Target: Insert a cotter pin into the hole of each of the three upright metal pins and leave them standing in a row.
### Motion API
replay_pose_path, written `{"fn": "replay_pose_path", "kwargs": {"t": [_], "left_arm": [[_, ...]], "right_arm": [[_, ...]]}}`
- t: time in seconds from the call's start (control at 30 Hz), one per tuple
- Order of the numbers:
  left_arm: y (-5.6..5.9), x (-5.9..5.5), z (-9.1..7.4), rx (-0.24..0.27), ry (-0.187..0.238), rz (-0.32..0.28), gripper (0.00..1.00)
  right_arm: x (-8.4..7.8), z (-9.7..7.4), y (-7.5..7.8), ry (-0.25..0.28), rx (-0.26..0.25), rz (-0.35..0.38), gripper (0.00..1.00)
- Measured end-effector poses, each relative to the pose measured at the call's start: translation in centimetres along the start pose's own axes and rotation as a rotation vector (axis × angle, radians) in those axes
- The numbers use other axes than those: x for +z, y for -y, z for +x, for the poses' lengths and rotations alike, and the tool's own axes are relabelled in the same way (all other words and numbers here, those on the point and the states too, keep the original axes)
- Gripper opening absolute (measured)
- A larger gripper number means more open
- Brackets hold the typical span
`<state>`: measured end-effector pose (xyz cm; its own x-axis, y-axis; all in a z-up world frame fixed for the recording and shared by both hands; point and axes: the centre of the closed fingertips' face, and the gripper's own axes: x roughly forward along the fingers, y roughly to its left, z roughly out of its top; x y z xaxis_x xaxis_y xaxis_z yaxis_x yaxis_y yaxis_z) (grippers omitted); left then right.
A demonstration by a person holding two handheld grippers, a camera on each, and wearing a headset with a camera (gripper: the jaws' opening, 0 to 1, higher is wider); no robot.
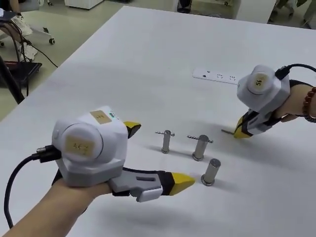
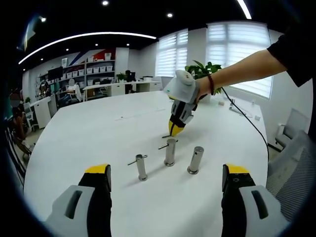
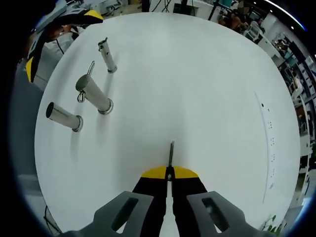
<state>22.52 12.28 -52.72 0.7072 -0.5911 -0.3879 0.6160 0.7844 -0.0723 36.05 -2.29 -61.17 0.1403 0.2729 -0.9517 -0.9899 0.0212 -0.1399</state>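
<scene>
Right gripper view: tongs (image 3: 169, 173) pinch cotter pin (image 3: 171, 153), seemingly touching table (image 3: 207, 89).

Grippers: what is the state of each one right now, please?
Left gripper: open, holding nothing.
Right gripper: closed on a cotter pin.

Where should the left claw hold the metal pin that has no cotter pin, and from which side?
Grip the bare pin at mid-shaft, above its wide base, leaving the top free. Come in level from the side of the open left claw, one jaw on each flank: the pin stands upright and round, and the right claw holds a cotter pin.
</scene>
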Motion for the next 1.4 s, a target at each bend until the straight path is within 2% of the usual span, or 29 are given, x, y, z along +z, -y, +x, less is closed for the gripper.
{"fn": "replay_pose_path", "kwargs": {"t": [0.17,0.3,0.43,0.63,0.73,0.8,0.87,0.97,1.03,1.17,1.23,1.4], "left_arm": [[0.0,0.0,0.1,0.005,0.008,0.007,0.90],[0.3,-0.1,0.2,0.000,-0.002,0.012,0.89],[0.5,0.0,0.3,-0.010,0.005,0.000,0.87],[1.0,0.2,0.4,-0.033,0.009,-0.051,0.79],[1.1,0.7,0.5,-0.034,0.025,-0.065,0.77],[1.0,1.0,0.4,-0.035,0.032,-0.074,0.76],[0.8,1.4,0.3,-0.033,0.040,-0.084,0.75],[0.7,1.8,0.3,-0.036,0.038,-0.095,0.67],[0.7,1.9,0.4,-0.045,0.027,-0.109,0.62],[0.8,2.1,0.5,-0.052,0.013,-0.121,0.55],[0.8,2.3,0.6,-0.053,0.010,-0.126,0.53],[0.8,2.7,0.7,-0.055,0.012,-0.141,0.46]], "right_arm": [[0.1,-0.2,-0.1,-0.002,-0.028,-0.062,0.00],[0.3,-0.8,-0.1,0.000,-0.063,-0.090,0.00],[1.0,-1.7,-0.5,0.037,-0.080,-0.113,0.00],[2.1,-3.4,-1.5,0.085,-0.121,-0.161,0.00],[2.7,-4.2,-2.0,0.108,-0.140,-0.180,0.00],[2.9,-4.1,-1.4,0.123,-0.155,-0.196,0.00],[3.5,-4.8,-1.8,0.141,-0.173,-0.212,0.00],[4.4,-5.7,-2.8,0.169,-0.185,-0.232,0.00],[4.8,-5.6,-2.4,0.184,-0.201,-0.251,0.00],[6.0,-6.7,-3.9,0.215,-0.215,-0.283,0.00],[6.8,-7.1,-4.9,0.244,-0.216,-0.323,0.00],[7.6,-7.8,-6.6,0.265,-0.232,-0.370,0.00]]}}
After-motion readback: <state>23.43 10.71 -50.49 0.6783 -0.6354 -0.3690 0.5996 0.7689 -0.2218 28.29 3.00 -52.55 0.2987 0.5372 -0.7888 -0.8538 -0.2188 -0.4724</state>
